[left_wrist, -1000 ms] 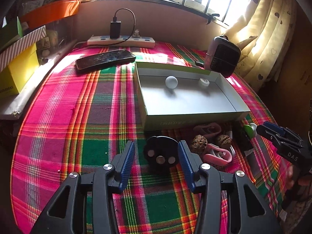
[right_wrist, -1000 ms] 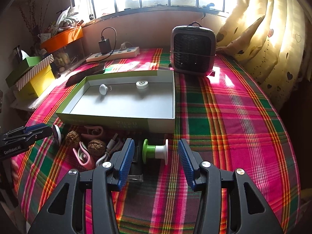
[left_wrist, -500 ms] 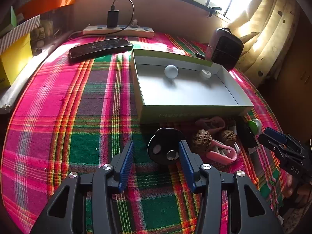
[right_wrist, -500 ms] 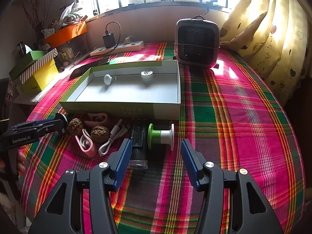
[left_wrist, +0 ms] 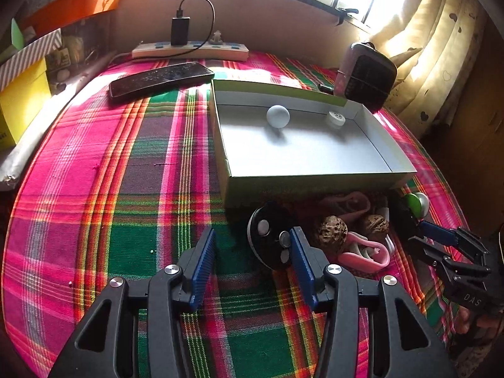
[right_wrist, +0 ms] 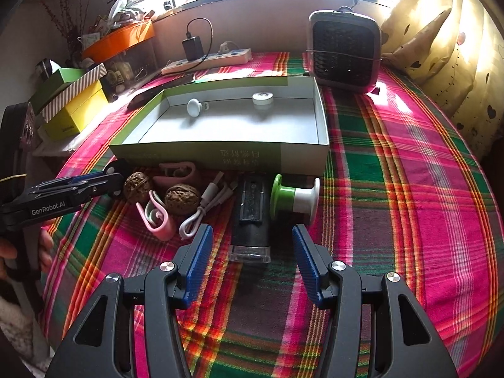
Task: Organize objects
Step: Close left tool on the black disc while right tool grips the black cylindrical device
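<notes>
My left gripper (left_wrist: 252, 252) is open, low over the plaid cloth. A black disc (left_wrist: 267, 239) with silver dots stands between its fingers, close against the right one. My right gripper (right_wrist: 252, 252) is open around the clear near end of a black oblong device (right_wrist: 250, 211) without pressing it. A green and white spool (right_wrist: 294, 197) lies just past its right finger. Two walnuts (right_wrist: 182, 197), pink clips (right_wrist: 157, 217) and a white cable (right_wrist: 204, 204) lie between the grippers. The open box (right_wrist: 220, 154) holds a white knob (right_wrist: 195, 107) and a white cap (right_wrist: 263, 97).
A small heater (right_wrist: 345, 50) stands behind the box at the right. A phone (left_wrist: 160, 78) and a power strip (left_wrist: 189, 52) lie at the back left, with stacked boxes (right_wrist: 72, 107) beyond the table's left edge. A curtain (right_wrist: 456, 47) hangs at the right.
The right gripper sank closer to the cloth, widened, and now frames the black device instead of the spool. The left gripper's jaws widened slightly; the disc now sits against its right finger.
</notes>
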A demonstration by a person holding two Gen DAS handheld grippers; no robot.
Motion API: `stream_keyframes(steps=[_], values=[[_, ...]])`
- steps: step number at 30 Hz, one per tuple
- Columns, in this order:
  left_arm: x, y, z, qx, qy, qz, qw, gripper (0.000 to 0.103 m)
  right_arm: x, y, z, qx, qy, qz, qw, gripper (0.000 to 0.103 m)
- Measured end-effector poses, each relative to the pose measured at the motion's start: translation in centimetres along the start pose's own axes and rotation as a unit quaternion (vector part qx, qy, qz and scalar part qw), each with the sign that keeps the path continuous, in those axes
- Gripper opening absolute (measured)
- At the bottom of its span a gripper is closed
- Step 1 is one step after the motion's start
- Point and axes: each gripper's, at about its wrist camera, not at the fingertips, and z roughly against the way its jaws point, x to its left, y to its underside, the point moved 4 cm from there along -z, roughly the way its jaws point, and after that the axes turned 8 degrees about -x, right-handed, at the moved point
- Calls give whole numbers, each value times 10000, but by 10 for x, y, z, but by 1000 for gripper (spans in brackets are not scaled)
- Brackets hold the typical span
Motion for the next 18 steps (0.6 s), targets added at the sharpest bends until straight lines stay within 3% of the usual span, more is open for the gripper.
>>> stream_keyframes(steps=[18], values=[[-2, -2, -4, -46, -129, -59, 9999, 48, 2, -8, -17, 88, 126, 287, 9995, 53]])
